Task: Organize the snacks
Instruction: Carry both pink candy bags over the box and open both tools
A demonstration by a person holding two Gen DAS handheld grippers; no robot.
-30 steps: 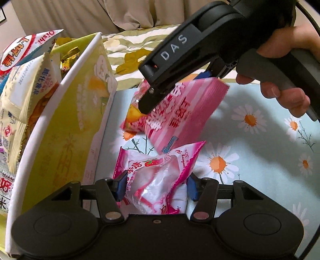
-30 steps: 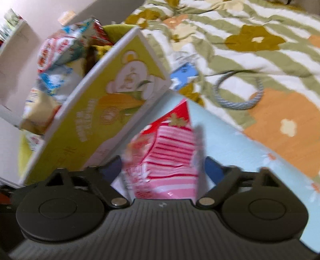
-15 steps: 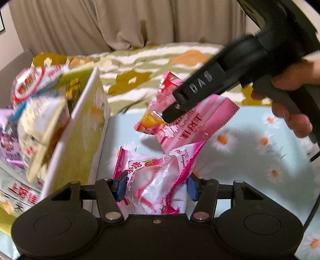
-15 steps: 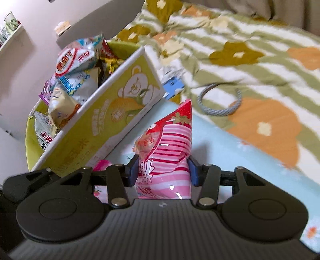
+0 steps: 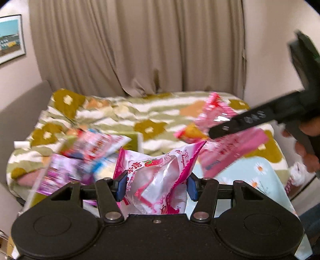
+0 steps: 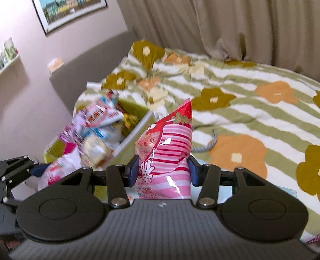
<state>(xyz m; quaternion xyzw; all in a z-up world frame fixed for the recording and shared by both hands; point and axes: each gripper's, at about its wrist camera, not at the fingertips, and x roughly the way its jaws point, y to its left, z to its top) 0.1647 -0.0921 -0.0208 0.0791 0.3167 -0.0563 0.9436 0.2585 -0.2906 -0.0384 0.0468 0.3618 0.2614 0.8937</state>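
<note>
Setting: a home bedroom. A bed [image 6: 250, 84] with a green-striped floral quilt [image 5: 124, 118] fills the middle of both views, with beige floor-length curtains [image 5: 138, 46] behind it. On the pinkish wall hangs a framed picture [image 6: 70, 12], below it a wall shelf [image 6: 10, 60] with small items; a box of snack packets [image 6: 96, 128] stands beside the bed.

Glossy crinkled plastic film is seen on the strawberry candy bag [image 5: 158, 176] between the left jaws; the striped snack bag [image 6: 166, 160] is equally shiny.
</note>
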